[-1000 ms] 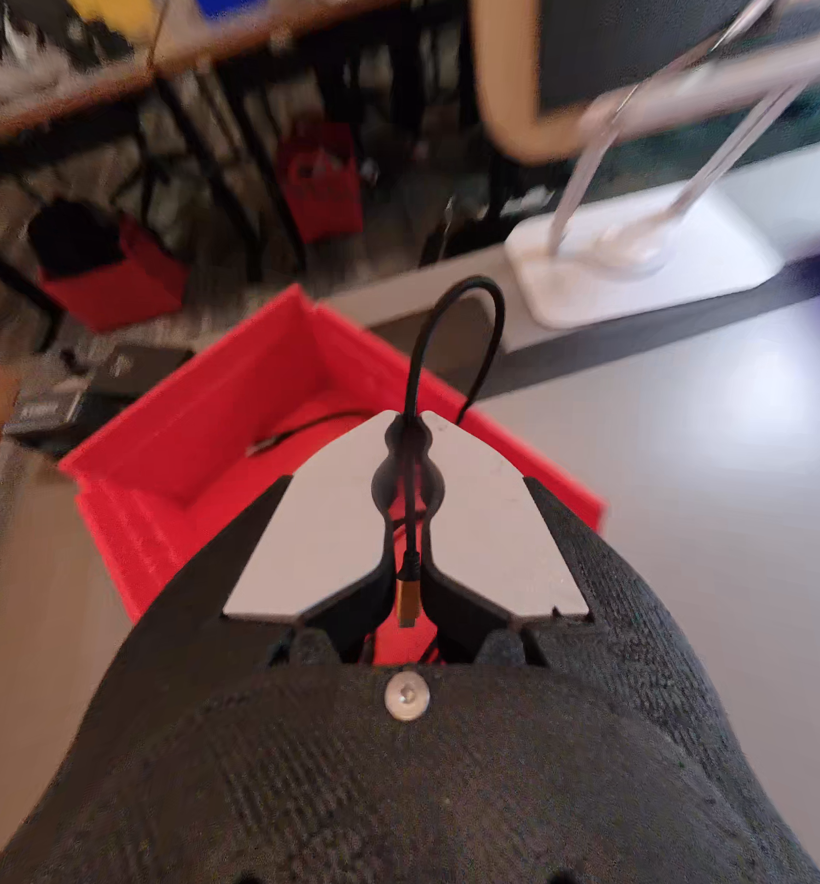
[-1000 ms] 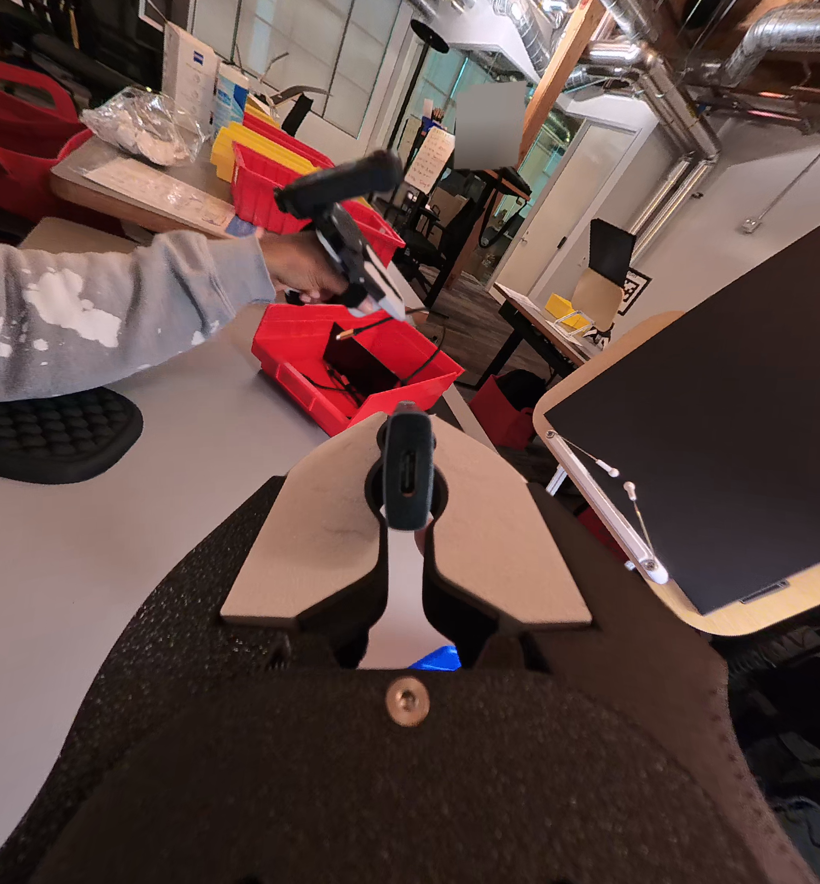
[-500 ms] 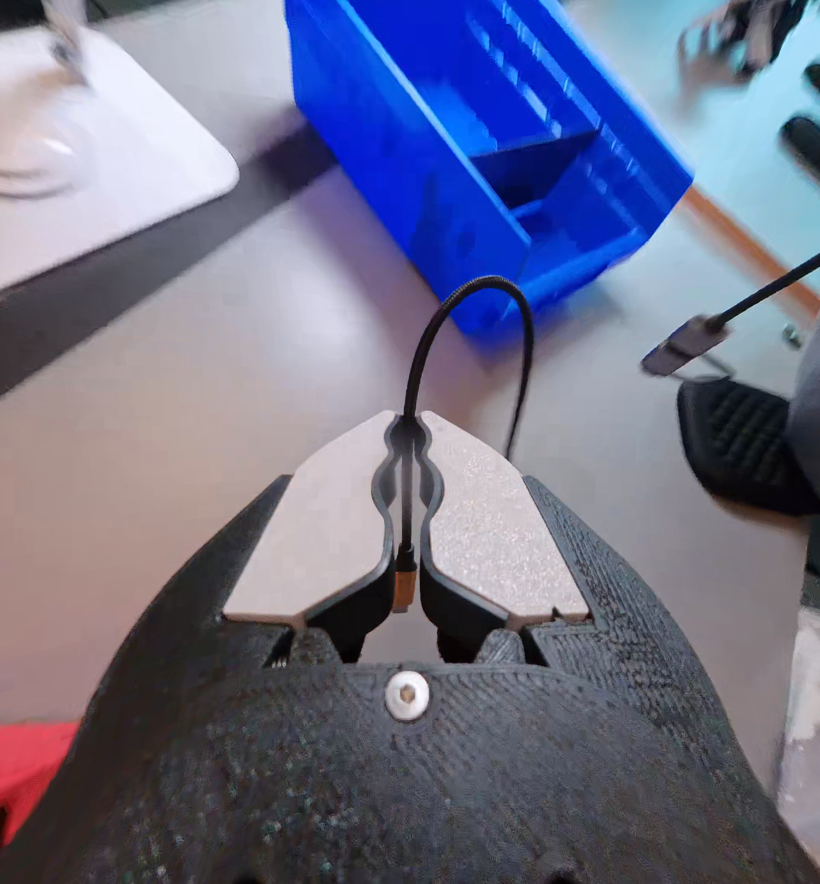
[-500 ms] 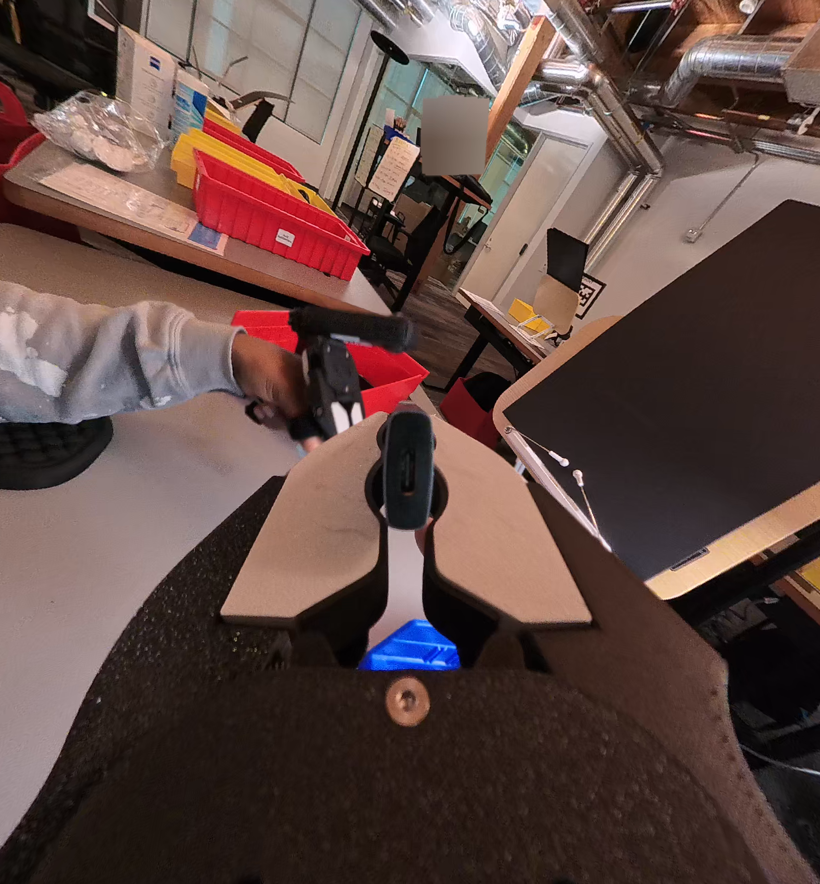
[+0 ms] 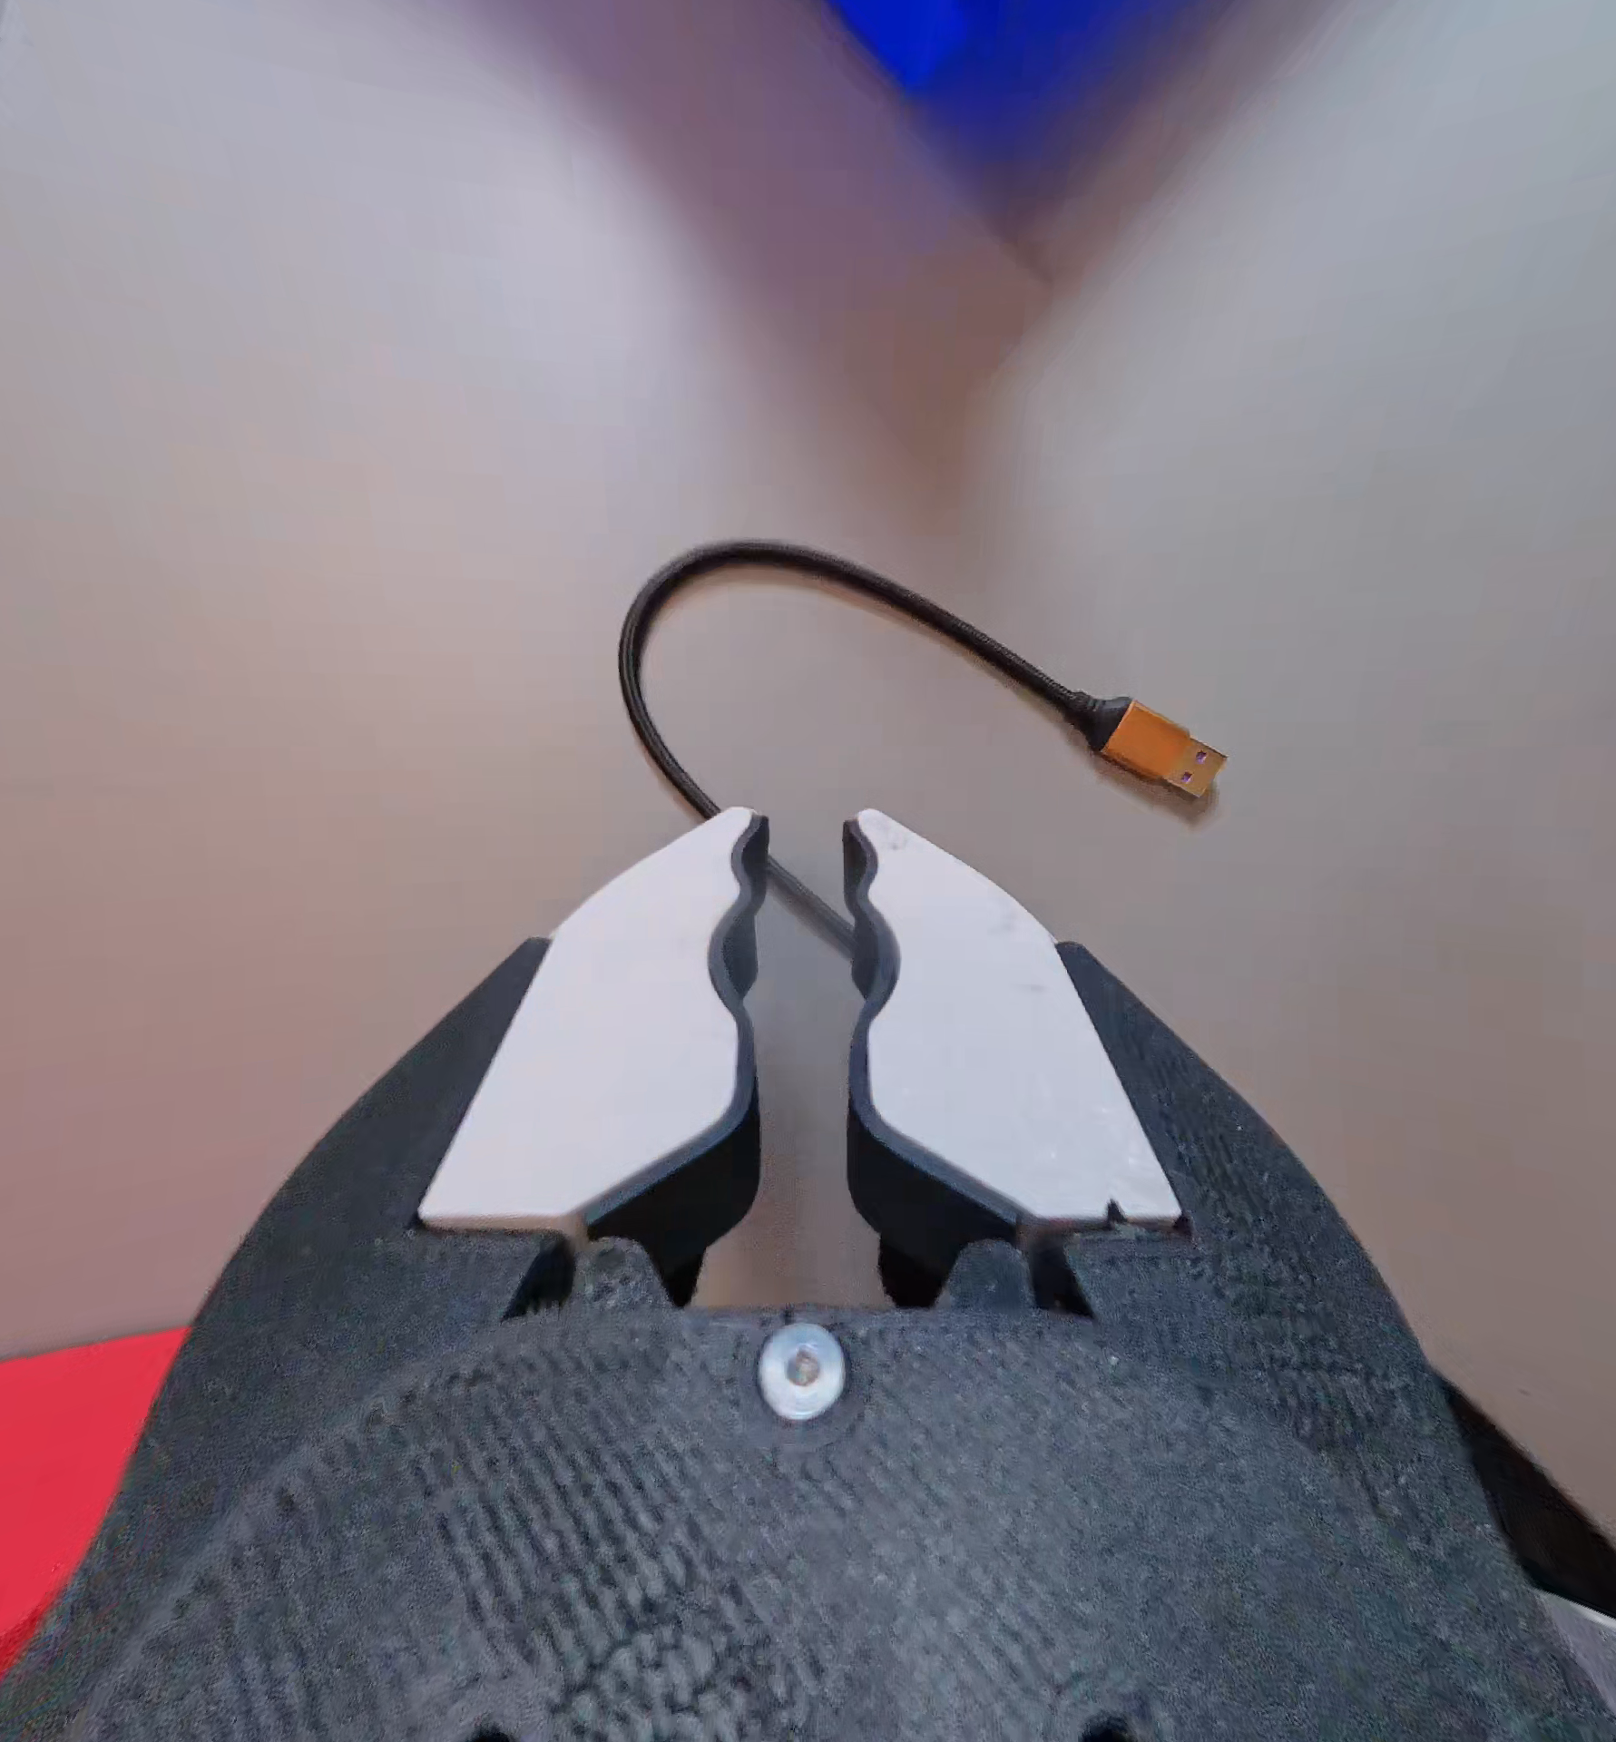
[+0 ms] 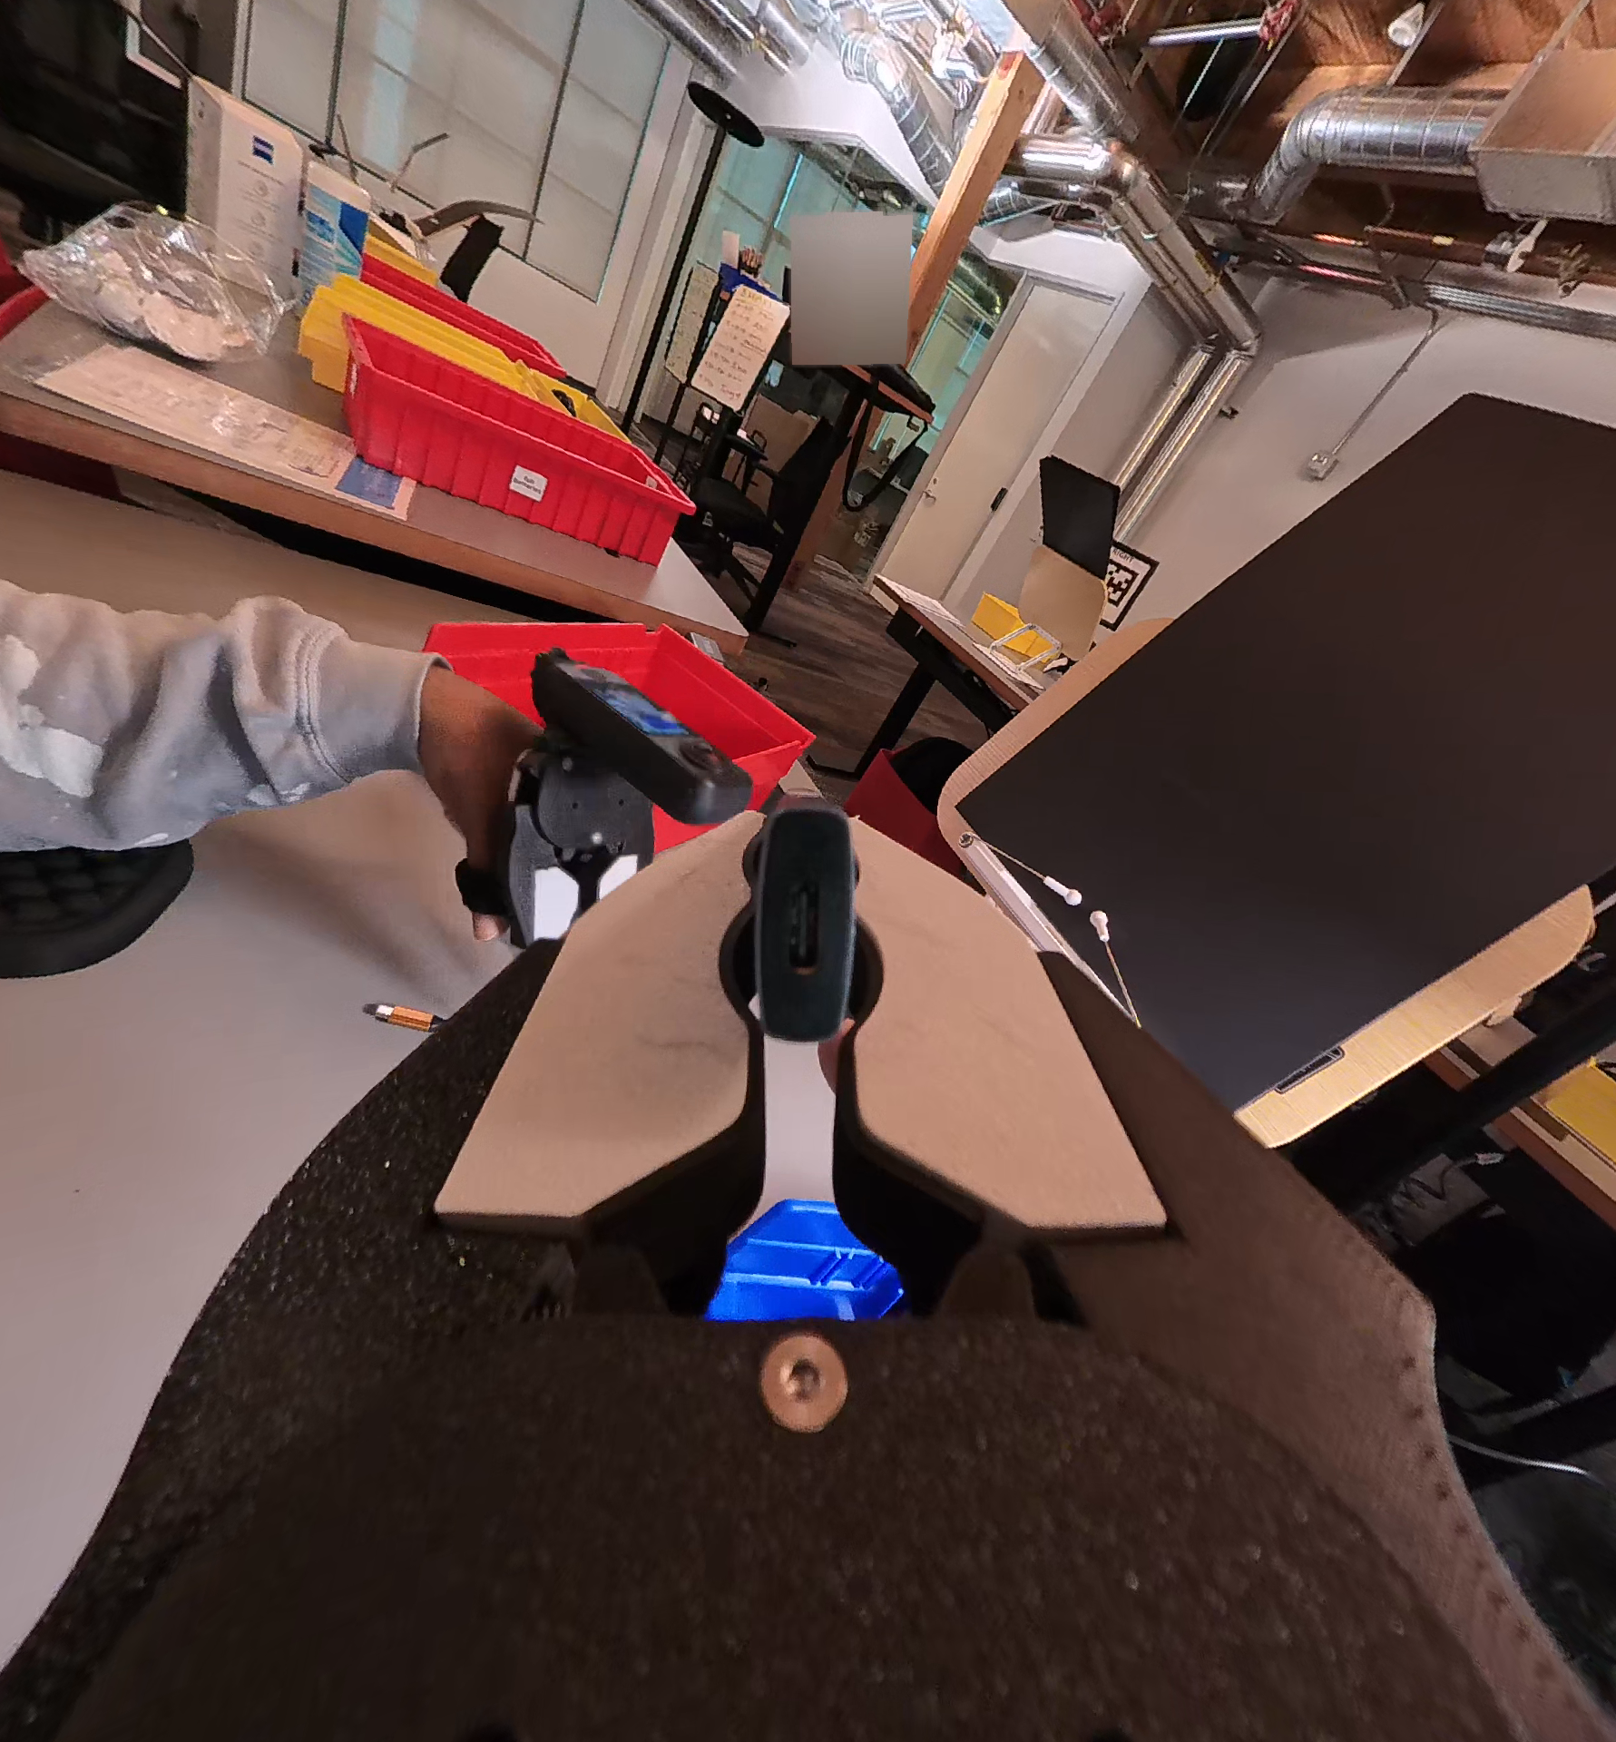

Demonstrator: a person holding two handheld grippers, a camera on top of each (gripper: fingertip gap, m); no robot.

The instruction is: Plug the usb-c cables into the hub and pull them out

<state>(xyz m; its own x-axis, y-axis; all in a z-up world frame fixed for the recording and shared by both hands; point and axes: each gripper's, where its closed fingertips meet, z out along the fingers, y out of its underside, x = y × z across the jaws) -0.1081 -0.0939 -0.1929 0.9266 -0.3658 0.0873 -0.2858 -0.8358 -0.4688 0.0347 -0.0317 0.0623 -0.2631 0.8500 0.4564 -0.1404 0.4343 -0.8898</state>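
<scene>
Now that my left gripper [image 5: 804, 829] has parted its pale, wavy-edged fingers, the braided black cable [image 5: 785, 584] it pinched a second ago lies loose on the grey table [image 5: 314, 471], orange plug just beyond the fingertips. My right gripper [image 6: 799, 848] still clamps the smooth dark hub [image 6: 802, 933], awaiting plugging.

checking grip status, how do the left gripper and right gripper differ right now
The left gripper has its jaws apart; the right gripper is closed. The left grips nothing: the black braided cable with the orange plug lies loose on the grey table, running through its gap. The right clamps the dark oblong hub, port facing the camera. The left points down at the table; the right points out across the room. Both have grey plates on black textured bodies.
</scene>
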